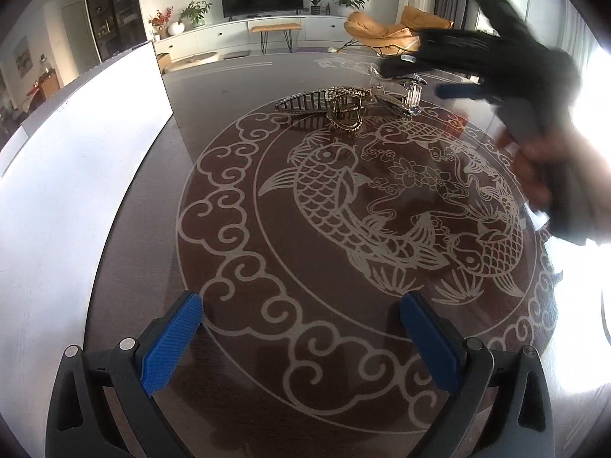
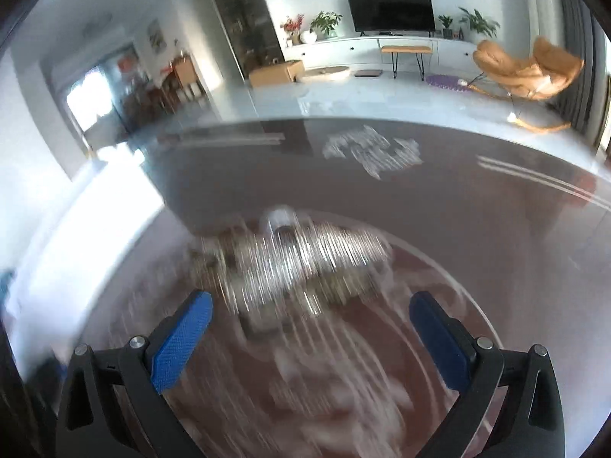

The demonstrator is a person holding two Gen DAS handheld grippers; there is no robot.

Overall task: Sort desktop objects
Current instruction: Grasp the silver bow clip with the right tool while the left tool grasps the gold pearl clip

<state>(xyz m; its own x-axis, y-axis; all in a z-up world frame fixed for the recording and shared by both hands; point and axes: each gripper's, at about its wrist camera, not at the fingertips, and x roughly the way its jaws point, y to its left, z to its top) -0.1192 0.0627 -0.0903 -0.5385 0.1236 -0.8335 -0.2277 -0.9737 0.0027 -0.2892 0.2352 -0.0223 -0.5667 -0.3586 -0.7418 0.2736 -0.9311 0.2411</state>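
Note:
Three hair clips lie together on the dark glass table with its etched fish pattern: a flat dark comb-like clip, a bronze claw clip and a clear claw clip. My left gripper hovers open over the near side of the pattern, well short of the clips. My right gripper, blurred, reaches in from the right, just above the clear clip. In the right wrist view the right gripper is open, with the blurred clips just ahead of its fingertips.
A white board or box lies along the table's left side. A hand holds the right gripper's handle at the right. Beyond the table's far edge are a living room floor, a TV unit and an orange chair.

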